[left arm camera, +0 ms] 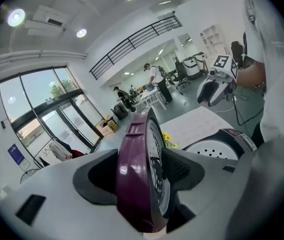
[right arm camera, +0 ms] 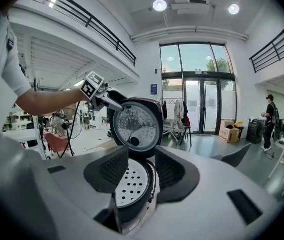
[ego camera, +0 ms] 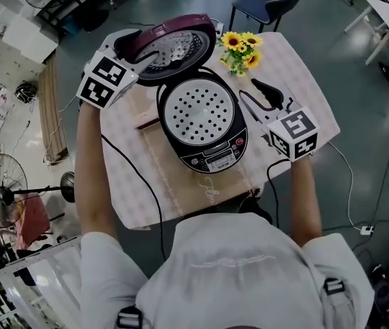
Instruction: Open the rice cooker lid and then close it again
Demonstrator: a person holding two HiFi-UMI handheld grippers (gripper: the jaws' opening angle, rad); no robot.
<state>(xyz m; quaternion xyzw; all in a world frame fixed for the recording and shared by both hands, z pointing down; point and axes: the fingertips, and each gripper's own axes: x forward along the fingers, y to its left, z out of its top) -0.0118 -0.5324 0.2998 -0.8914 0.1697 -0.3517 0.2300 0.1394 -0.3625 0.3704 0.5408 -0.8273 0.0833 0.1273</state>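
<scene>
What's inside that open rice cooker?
A white perforated tray fills the mouth of the rice cooker; anything beneath it is covered.

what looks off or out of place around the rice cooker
Nothing stands out. The rice cooker sits flat on the table, with its lid raised and intact between the open jaws of the left gripper. The flowers stand upright beside it, and nothing is spilled.

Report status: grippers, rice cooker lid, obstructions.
Left gripper open, fingers straddling the raised lid. Right gripper open beside the cooker body. Lid up, not yet closed. Flowers beside it, off its path.
</scene>
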